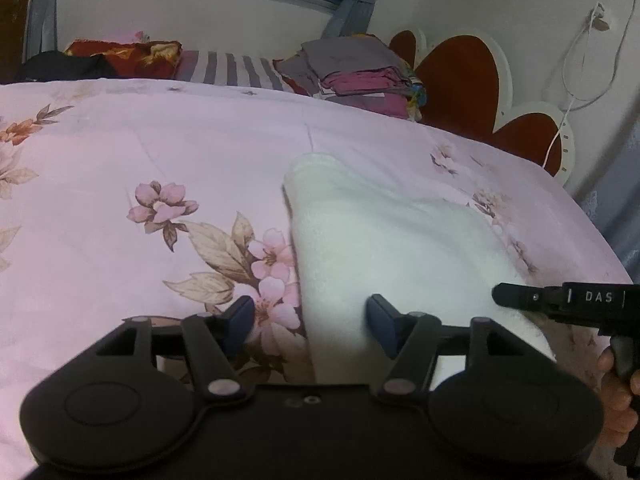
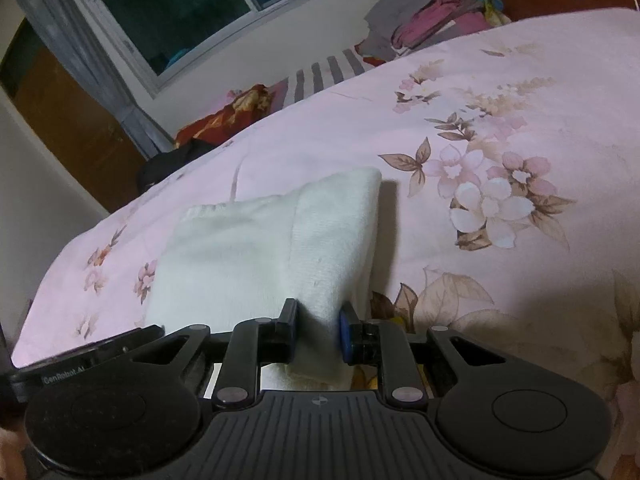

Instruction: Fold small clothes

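- The white cloth (image 1: 384, 240) lies on the pink floral bedspread (image 1: 140, 152), near the bed edge closest to the person, well apart from the stack of folded clothes (image 1: 352, 76) at the far side of the bed
- One layer is already turned over: seen from the right wrist, a raised fold stands up along the cloth's right side
- The right gripper (image 2: 318, 334) is clamped on that raised fold at the cloth's near corner, the fabric bunched between its pads
- The left gripper (image 1: 311, 320) stands apart with nothing pinched; the cloth's left edge runs between its fingers (image 1: 380, 316)
- The cloth looks soft, light and limp, a knit or terry weave, so it should sag and drape from any single grip and slide easily over the bedspread
- Best taken at corners or along the hem, both layers together; a thin pinch may slip or let the lower layer fall away
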